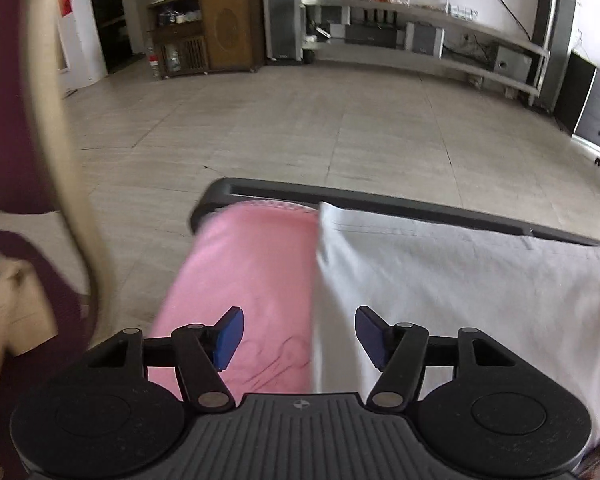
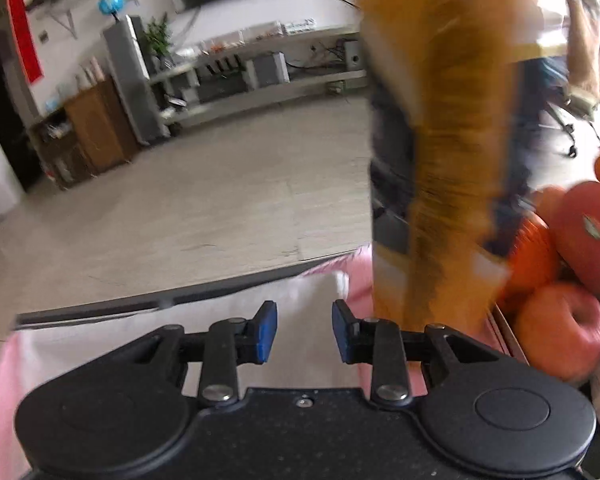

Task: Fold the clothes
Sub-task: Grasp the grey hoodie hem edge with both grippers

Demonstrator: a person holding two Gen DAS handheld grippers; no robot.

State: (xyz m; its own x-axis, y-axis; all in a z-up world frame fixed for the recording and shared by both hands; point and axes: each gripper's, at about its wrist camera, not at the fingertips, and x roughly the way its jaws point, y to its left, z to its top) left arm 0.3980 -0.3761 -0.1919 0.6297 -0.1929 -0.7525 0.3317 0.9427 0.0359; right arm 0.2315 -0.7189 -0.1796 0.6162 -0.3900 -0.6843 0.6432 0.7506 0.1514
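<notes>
A pink garment [image 1: 244, 280] lies on the dark table [image 1: 380, 196], partly covered on its right by a white garment [image 1: 460, 280]. My left gripper [image 1: 298, 338] hovers above the seam where pink meets white, open, with nothing between its blue pads [image 1: 228, 340]. In the right wrist view the white garment [image 2: 240, 312] lies over the pink garment [image 2: 360, 276] near the table's far edge [image 2: 140, 300]. My right gripper [image 2: 304, 332] is open above the white cloth, its jaws a narrow gap apart and holding nothing.
A blurred orange and yellow object [image 2: 440, 140] stands close on the right, beside several red and orange fruits [image 2: 560, 328]. A maroon cushion and a beige curved frame [image 1: 52, 120] sit at the left. Tiled floor [image 1: 300, 128], a shelf unit [image 1: 420, 36] and a wooden cabinet [image 1: 220, 36] lie beyond.
</notes>
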